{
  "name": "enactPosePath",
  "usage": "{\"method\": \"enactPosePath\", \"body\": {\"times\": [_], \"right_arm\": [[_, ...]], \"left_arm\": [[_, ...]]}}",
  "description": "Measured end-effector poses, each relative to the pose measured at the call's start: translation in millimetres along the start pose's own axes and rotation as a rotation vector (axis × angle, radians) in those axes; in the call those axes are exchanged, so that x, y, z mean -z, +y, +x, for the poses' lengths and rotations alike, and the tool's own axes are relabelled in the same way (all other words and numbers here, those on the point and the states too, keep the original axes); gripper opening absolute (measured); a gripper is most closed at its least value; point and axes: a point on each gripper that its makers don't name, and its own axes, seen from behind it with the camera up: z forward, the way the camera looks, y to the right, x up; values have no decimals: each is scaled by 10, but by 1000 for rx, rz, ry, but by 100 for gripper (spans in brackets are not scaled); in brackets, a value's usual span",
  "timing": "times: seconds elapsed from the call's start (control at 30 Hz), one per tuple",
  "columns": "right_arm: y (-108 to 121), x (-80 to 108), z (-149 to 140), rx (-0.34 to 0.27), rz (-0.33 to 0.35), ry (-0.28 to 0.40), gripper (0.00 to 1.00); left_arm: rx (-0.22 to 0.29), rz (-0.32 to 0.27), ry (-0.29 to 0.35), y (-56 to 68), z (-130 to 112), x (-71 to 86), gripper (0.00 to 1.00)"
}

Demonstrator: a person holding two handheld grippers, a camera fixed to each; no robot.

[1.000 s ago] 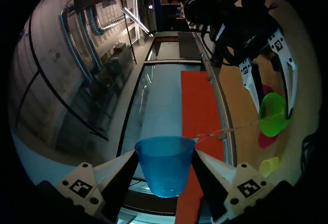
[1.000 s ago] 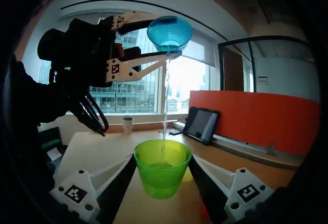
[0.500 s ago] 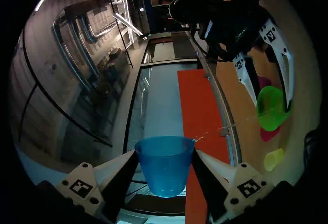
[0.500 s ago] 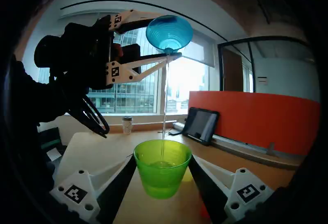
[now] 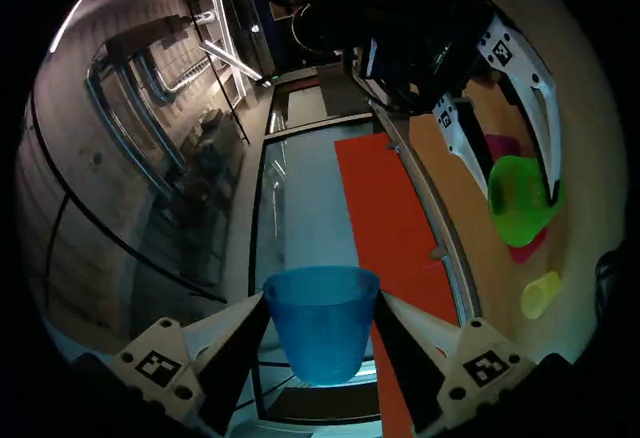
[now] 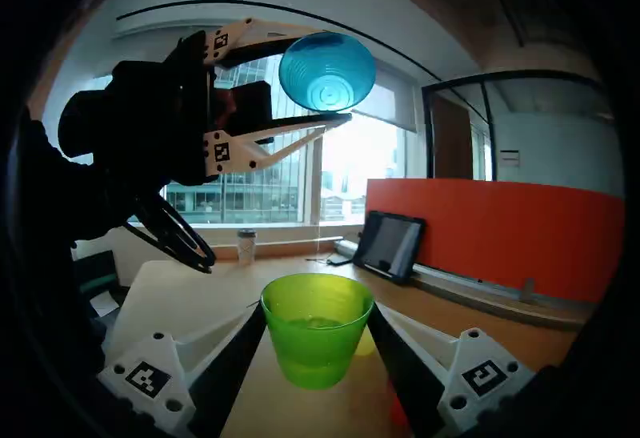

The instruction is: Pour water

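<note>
In the left gripper view my left gripper (image 5: 322,327) is shut on a translucent blue cup (image 5: 322,322), tipped over on its side. Farther off there, the right gripper (image 5: 512,190) holds a green cup (image 5: 518,200) over the wooden table (image 5: 580,262). In the right gripper view my right gripper (image 6: 318,342) is shut on the green cup (image 6: 317,327), upright with some water in its bottom. Above it hangs the left gripper (image 6: 328,78) with the blue cup (image 6: 326,70), its base turned toward me. Only a faint thin thread of water shows below the blue cup.
An orange partition (image 6: 512,226) runs along the table's right side, with a dark tablet (image 6: 390,244) leaning near it. A paper cup (image 6: 246,243) stands by the window. A yellow cup (image 5: 541,294) and a magenta one (image 5: 528,247) sit on the table under the green cup.
The blue cup has tipped further, its base now facing the right gripper's camera. The water stream has thinned to almost nothing. The green cup stayed in place.
</note>
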Motion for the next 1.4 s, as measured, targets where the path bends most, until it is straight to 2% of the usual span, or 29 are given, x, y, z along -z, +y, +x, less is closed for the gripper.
{"method": "enactPosePath", "body": {"times": [0.2,0.5,0.6,0.7,0.97,1.2,1.4], "right_arm": [[5,-3,10,-2,-1,3,91],[-2,-2,17,-2,-3,3,91],[-6,-1,19,-2,-3,3,91],[-4,-2,22,-2,-4,3,91],[4,3,20,0,-8,7,91],[25,15,19,0,-13,13,91],[33,29,13,3,-15,14,91]], "left_arm": [[-18,1,1,8,3,-2,86],[-9,0,5,-16,-5,6,86],[-4,2,6,-29,-11,6,86],[25,0,4,-23,-18,4,86],[235,1,19,-32,-76,-11,86],[366,4,19,-28,-128,12,86],[510,0,33,-2,-127,21,86]]}}
